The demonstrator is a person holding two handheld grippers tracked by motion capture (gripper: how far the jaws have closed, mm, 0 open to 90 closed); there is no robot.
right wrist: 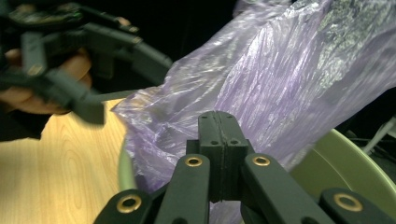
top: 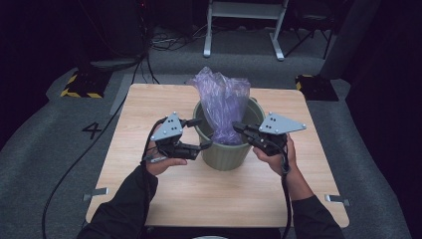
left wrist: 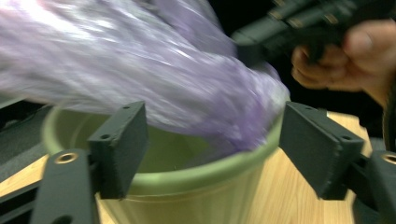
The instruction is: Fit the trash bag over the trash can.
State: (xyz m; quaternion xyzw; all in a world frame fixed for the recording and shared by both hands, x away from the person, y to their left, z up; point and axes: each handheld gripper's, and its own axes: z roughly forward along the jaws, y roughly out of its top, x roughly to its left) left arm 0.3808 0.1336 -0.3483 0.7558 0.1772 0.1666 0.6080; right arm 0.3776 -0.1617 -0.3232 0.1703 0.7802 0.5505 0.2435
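Green bin [top: 226, 152] sits mid-table [top: 164, 199], purple bag [top: 224, 102] stuffed in it and sticking up well above the rim, crumpled, leaning toward the far left.

Left gripper [top: 196, 133] is at the bin's left side, jaws spread wide — one jaw above the rim, the other against the outer wall. In the left gripper view the pads [left wrist: 119, 144] straddle the near rim with bin [left wrist: 196, 186] between them, bag [left wrist: 154, 79] blurred above, not pinched.

Right gripper [top: 238, 128] reaches in over the bin's right rim — jaws pressed together on the bag. In the right gripper view the pads [right wrist: 219, 140] meet flat with plastic [right wrist: 280, 84] bunched right at them, so it pinches the bag's edge. Both hands stay close to the bin on opposite sides.
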